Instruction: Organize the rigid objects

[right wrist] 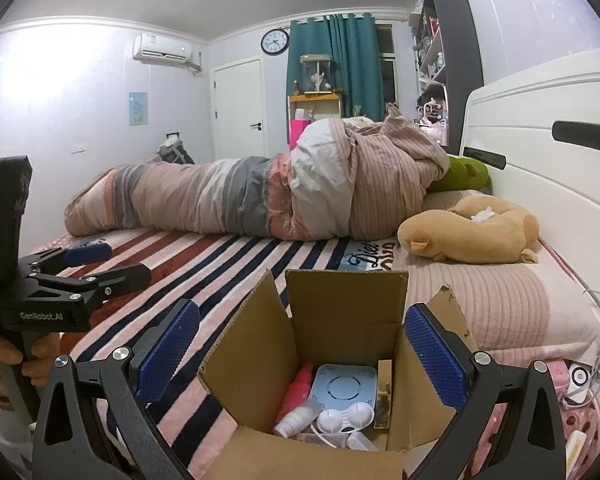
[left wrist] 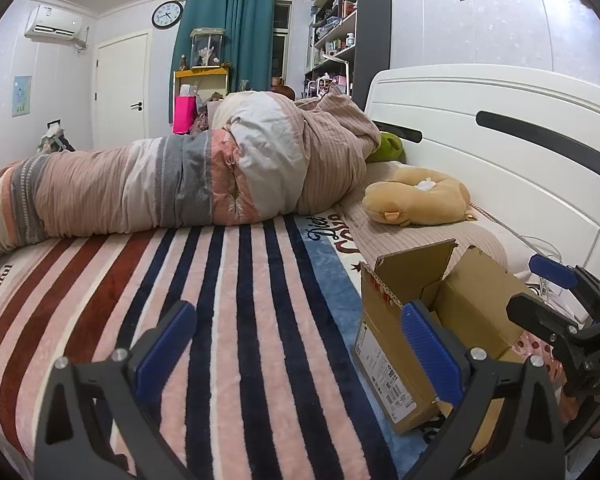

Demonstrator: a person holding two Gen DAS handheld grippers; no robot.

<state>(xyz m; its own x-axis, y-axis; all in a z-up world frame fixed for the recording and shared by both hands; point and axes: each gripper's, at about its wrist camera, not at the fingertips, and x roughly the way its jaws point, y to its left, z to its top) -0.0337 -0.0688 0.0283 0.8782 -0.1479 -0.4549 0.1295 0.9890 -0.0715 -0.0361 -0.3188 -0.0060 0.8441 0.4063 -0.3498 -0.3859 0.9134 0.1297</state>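
The cardboard box [right wrist: 340, 364] sits open on the striped blanket [right wrist: 220, 280], flaps up, straight ahead of my right gripper [right wrist: 302, 354] at twelve o'clock. Inside it I can see a pale blue square device [right wrist: 346, 386] lying flat, a pink bottle [right wrist: 298, 390] leaning at its nine o'clock side, a white bottle [right wrist: 296, 420] below that, and a white contact-lens case [right wrist: 346, 418] at six o'clock from the blue device. A few smaller clear bits lie at the bottom; I cannot tell what they are.

My right gripper's blue pads are spread wide, one on either side of the box opening, holding nothing. My left gripper [left wrist: 296, 350] is likewise spread and empty, over bare blanket, with the box [left wrist: 432, 340] at its three o'clock, just beside the right-hand pad.

Beyond the box at one o'clock lies a tan plush toy [right wrist: 468, 232] on the pillow [right wrist: 500, 304]. At twelve o'clock a rolled duvet [right wrist: 260, 192] stretches across the bed, and the white headboard [right wrist: 540, 160] rises at two o'clock.
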